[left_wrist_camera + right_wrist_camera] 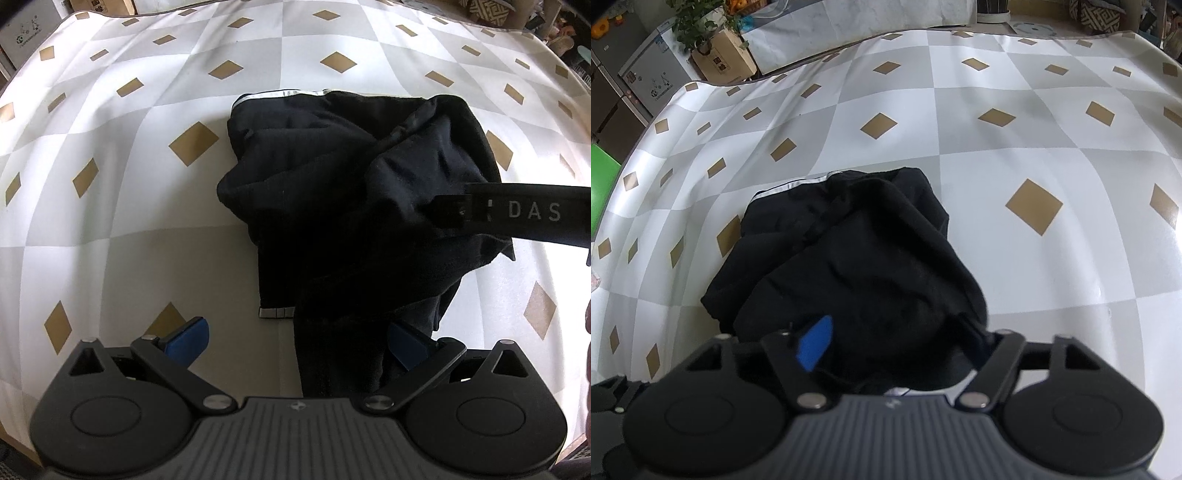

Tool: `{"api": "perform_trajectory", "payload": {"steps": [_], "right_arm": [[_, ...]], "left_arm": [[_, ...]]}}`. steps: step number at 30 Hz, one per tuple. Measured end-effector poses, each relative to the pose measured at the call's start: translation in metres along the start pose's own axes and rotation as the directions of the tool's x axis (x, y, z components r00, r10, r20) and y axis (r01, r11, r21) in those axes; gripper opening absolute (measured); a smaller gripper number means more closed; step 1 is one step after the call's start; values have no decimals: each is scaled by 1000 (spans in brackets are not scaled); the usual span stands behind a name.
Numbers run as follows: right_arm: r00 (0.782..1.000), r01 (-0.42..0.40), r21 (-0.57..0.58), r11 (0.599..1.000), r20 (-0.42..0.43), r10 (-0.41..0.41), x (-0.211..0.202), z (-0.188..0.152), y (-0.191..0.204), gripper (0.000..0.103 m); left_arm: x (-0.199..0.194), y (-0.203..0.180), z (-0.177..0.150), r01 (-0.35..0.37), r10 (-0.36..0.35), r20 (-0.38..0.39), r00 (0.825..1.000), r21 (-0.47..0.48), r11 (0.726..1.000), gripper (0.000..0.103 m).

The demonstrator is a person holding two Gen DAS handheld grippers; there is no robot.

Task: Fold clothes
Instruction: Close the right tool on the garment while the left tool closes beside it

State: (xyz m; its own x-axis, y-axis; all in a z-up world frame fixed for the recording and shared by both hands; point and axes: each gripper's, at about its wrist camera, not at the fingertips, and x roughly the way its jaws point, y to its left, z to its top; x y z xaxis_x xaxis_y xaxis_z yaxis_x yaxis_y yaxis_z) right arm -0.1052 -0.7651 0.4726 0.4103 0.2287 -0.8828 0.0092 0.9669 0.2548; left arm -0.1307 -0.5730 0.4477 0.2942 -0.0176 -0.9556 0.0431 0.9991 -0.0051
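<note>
From the left wrist camera, a black garment (354, 192) lies bunched near the middle of the worktop (110, 184), which is covered by a cloth of grey and white checks with tan diamonds. A white stripe runs along the garment's far edge, and a small grey hem tab shows at its near left corner. One dark fold trails down toward the camera and lies between the fingers of the left hand-held gripper (299, 343). Its blue pads stand wide apart; the left pad (188, 341) is clear of the cloth, while the right pad is partly hidden behind the fold, so no grip shows. The right hand-held gripper (450, 214) reaches in from the right edge with its tip at the raised cloth.

From the right wrist camera, the same garment (849, 266) rises from the worktop (1034, 147) up into the right hand-held gripper (897, 343). The jaws stand about half closed with a thick bunch of cloth filling the gap. One blue pad (814, 345) presses against the fabric's left side; the other is buried in cloth. Boxes and a potted plant (698, 22) stand beyond the far edge.
</note>
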Motion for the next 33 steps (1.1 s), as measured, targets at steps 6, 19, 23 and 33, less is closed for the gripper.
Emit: {"api": "perform_trajectory", "payload": {"steps": [6,19,23,33], "right_arm": [[1000,-4,3,1000,-5,4,-1,-1,-8,30],[999,50,33,998,3,-51,-13,-4,-35,25],[997,80,24,996,-11,-80,-17,-6,-45,26],[999,50,135,990,15,-52,-31,-9,-76,51]], "left_arm": [[6,4,-1,22,-23,-19,1000,-28,999,103],[11,8,-3,62,-63,-7,998,-46,997,74],[14,7,-4,54,-55,-12,998,-40,998,73],[17,-6,-7,51,-51,-18,999,-4,999,63]]}}
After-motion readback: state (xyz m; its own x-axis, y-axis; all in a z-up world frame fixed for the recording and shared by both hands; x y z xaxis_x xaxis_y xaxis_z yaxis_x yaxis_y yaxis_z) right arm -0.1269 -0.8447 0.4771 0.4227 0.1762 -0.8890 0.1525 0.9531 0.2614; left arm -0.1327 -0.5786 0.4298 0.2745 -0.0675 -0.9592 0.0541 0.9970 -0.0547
